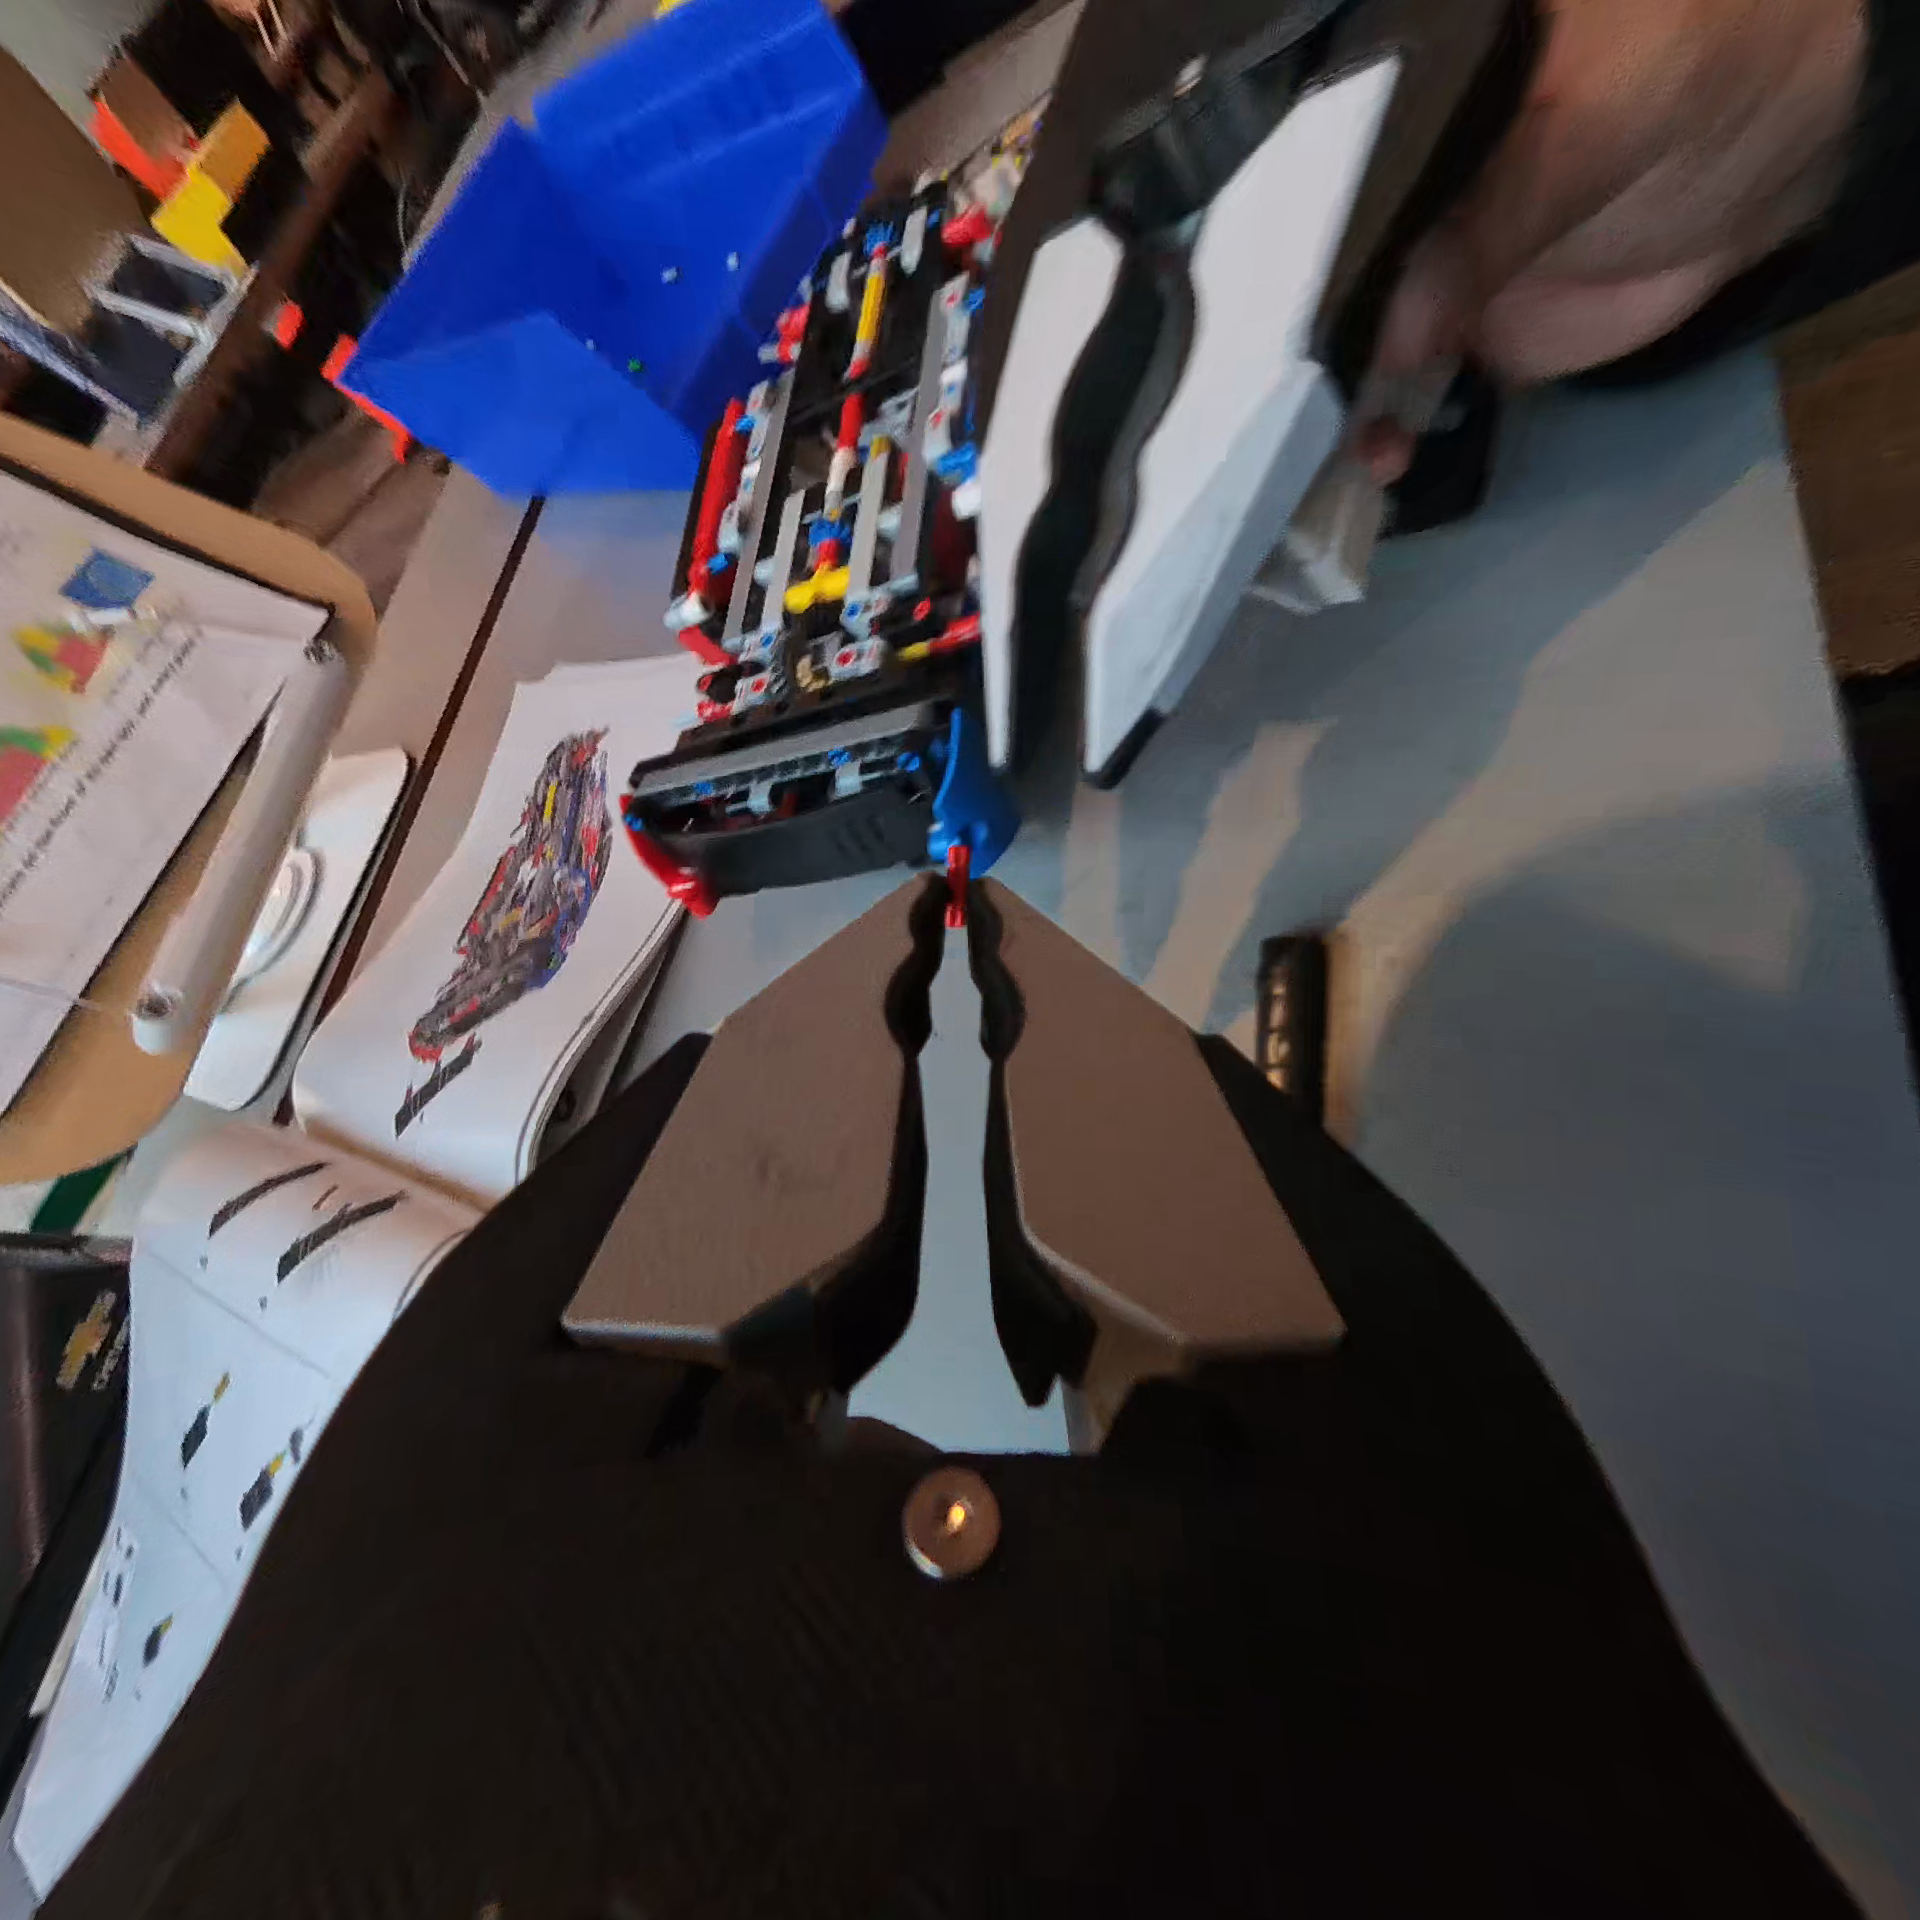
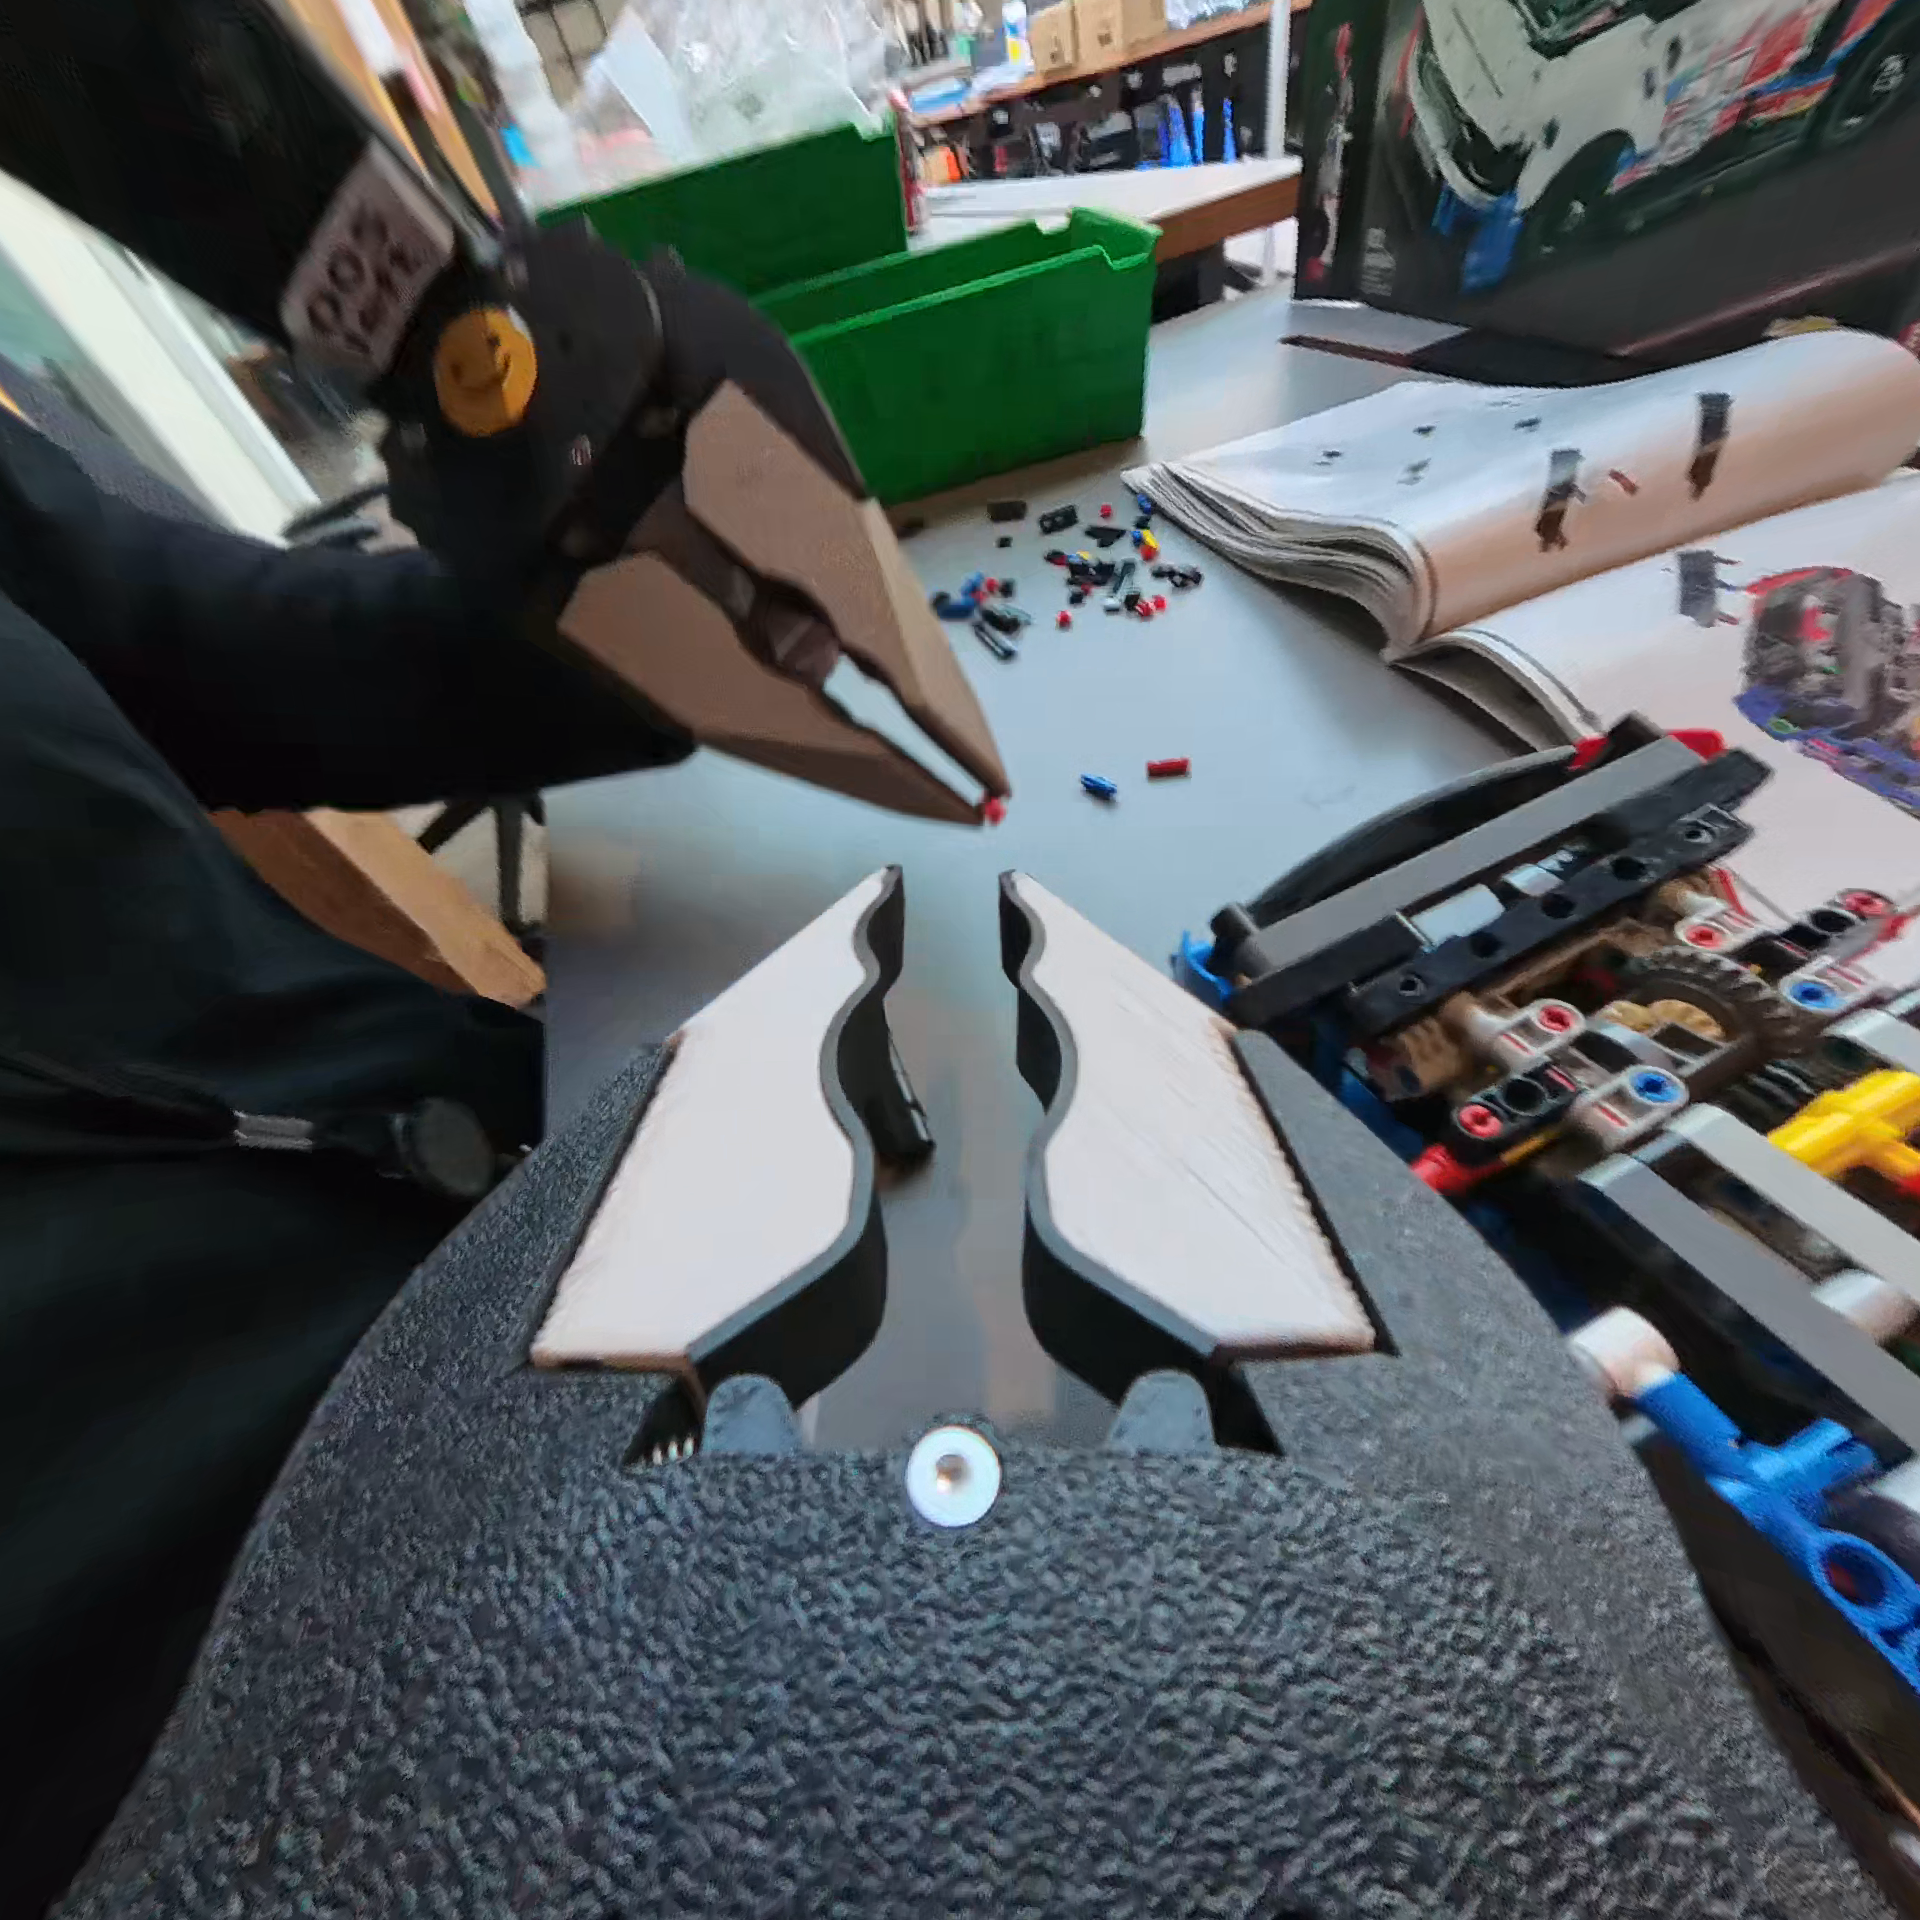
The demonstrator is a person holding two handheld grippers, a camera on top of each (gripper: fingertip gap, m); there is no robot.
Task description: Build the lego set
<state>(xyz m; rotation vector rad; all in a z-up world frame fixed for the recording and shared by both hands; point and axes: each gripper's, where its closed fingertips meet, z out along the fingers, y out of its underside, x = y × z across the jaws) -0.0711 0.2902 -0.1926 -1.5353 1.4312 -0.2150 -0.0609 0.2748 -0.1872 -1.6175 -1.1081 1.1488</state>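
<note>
The Lego car chassis (image 1: 831,551), a long frame of black, grey, red, blue and yellow Technic parts, lies on the grey table (image 1: 1558,935) beside the open instruction booklet (image 1: 520,914). In the right wrist view the same chassis (image 2: 1558,1018) fills the right edge, with a dark gear and tan parts showing among its beams and the booklet (image 2: 1455,499) just behind it.

The left gripper (image 1: 954,883) has its tips pressed together on a small red pin (image 1: 955,883), held just in front of the blue piece (image 1: 971,800) at the near corner of the chassis; whether the pin touches that piece I cannot tell. Seen from the right wrist view, the left gripper (image 2: 987,810) hangs above the table with the red pin (image 2: 994,808) at its tip, held by a hand in a black sleeve (image 2: 312,707).

The right gripper (image 2: 951,883) is spread, with nothing between its fingers, and sits just beside the chassis. In the left wrist view it (image 1: 1049,748) stands along the right side of the chassis.

A scatter of loose small parts (image 2: 1070,571) lies farther back on the table, near two green bins (image 2: 977,343); one red pin (image 2: 1167,768) and one blue pin (image 2: 1097,785) lie apart from them. A blue bin (image 1: 623,270) stands behind the chassis, and the set's box (image 2: 1610,156) stands upright behind the booklet.
</note>
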